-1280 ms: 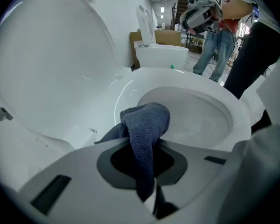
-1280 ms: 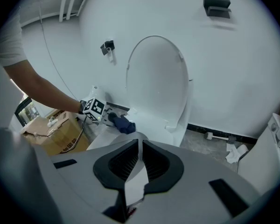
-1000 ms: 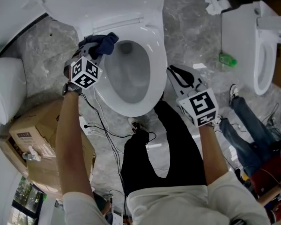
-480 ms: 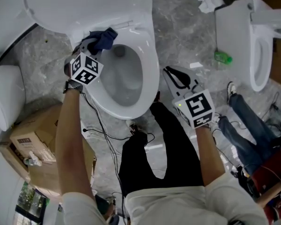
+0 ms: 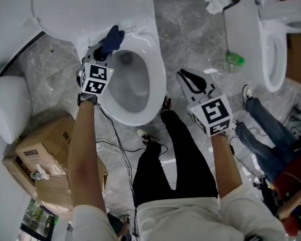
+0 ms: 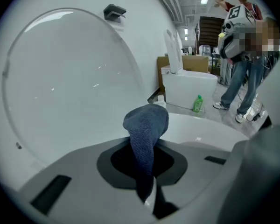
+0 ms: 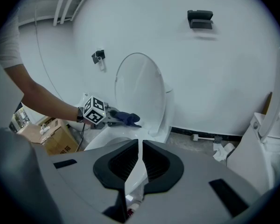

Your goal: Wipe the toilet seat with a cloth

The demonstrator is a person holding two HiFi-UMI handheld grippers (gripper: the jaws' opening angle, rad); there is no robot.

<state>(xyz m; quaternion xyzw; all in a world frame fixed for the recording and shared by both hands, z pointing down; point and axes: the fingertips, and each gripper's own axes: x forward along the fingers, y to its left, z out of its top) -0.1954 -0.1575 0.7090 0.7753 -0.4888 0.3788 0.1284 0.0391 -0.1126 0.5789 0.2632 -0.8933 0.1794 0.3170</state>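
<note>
The white toilet seat [image 5: 154,79] rings the bowl, and its lid [image 5: 90,4] stands raised behind it. My left gripper [image 5: 103,51] is shut on a dark blue cloth [image 5: 112,38], which rests at the back left of the seat near the hinge. In the left gripper view the cloth [image 6: 147,120] bulges out from between the pads of the left gripper [image 6: 147,146], with the lid [image 6: 70,78] close behind. My right gripper [image 5: 182,75] hangs over the floor to the right of the bowl. It [image 7: 139,146] is shut on nothing and faces the left gripper [image 7: 113,117] and the cloth [image 7: 128,119].
A cardboard box [image 5: 45,149] and a white fixture [image 5: 5,109] stand at the left. A second toilet [image 5: 271,49] stands at the right, with a green bottle [image 5: 234,59] beside it. Cables [image 5: 115,144] run over the floor. Another person's legs [image 5: 266,134] are at the right.
My left gripper has carried the cloth up along the left side of the seat towards the hinge and has rolled. My right gripper has risen slightly.
</note>
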